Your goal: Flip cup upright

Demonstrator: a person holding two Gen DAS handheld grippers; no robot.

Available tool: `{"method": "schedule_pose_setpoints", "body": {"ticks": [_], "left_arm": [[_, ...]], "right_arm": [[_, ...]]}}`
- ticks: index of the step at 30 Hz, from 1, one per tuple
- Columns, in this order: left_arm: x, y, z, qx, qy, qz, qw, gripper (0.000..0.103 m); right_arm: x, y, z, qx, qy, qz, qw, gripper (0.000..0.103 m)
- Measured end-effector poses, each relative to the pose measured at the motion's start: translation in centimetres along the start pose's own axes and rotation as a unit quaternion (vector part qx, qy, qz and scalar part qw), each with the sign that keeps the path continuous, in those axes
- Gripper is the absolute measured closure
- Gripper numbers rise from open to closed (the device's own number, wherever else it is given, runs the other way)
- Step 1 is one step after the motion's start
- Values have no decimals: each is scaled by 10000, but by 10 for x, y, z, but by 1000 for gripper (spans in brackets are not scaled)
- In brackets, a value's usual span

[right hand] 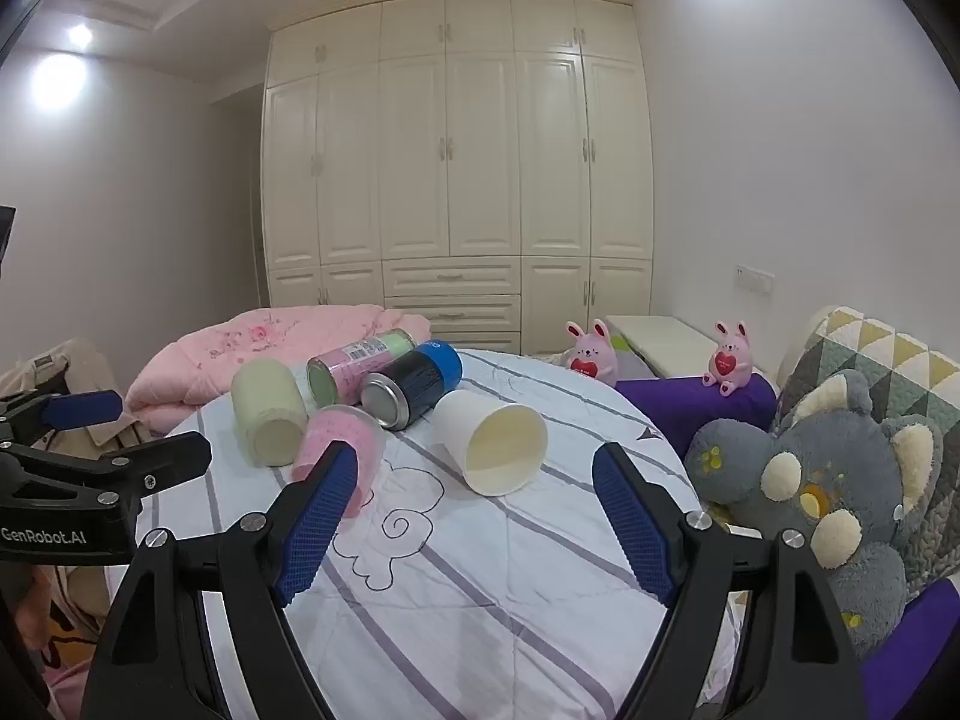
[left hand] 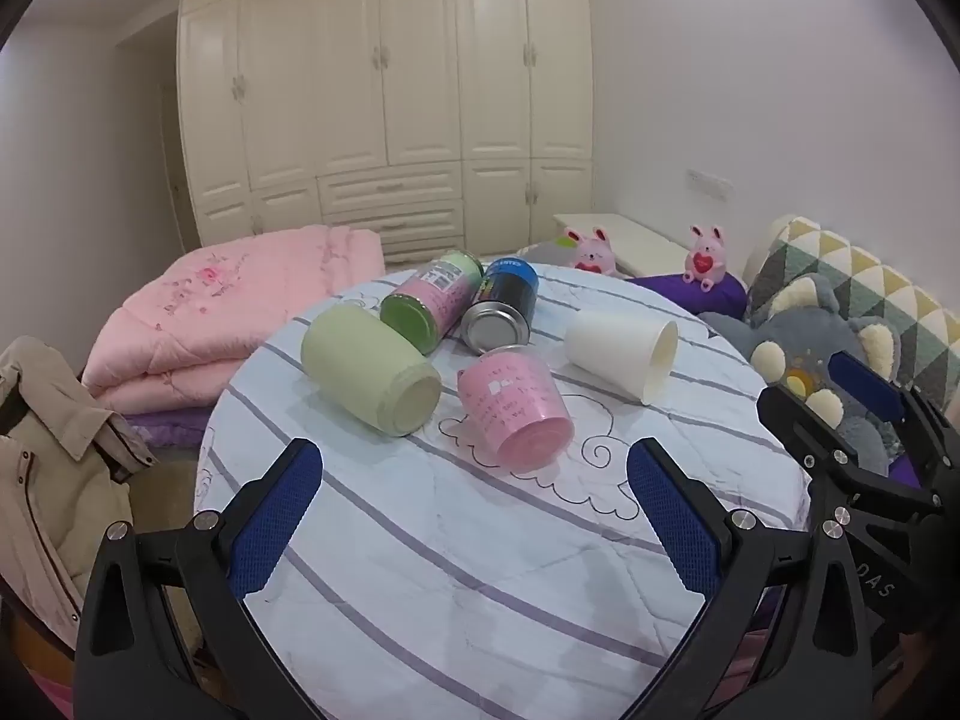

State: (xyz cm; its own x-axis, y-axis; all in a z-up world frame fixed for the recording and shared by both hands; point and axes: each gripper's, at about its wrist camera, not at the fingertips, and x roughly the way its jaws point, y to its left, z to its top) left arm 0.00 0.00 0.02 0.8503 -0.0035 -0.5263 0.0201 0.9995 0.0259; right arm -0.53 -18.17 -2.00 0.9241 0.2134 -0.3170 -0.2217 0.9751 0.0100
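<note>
Both tongs gape empty: left tongs, marked "GenRobot.AI", and right tongs, above the counter's near edge; white cup on its side.

I see five things on round cloth-covered table | far edge: pink-green can left of blue-black can, touching | pale green cup left | pink plastic cup centre | white paper cup right, all lying down
</note>
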Motion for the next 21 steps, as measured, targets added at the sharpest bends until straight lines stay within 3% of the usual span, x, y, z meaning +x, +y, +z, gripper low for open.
{"method": "schedule_pose_setpoints", "body": {"ticks": [21], "left_arm": [[2,-4,-1,51,41,-25,10000,0]], "right_arm": [[-2,-5,-2,21,17,-57,10000,21]]}}
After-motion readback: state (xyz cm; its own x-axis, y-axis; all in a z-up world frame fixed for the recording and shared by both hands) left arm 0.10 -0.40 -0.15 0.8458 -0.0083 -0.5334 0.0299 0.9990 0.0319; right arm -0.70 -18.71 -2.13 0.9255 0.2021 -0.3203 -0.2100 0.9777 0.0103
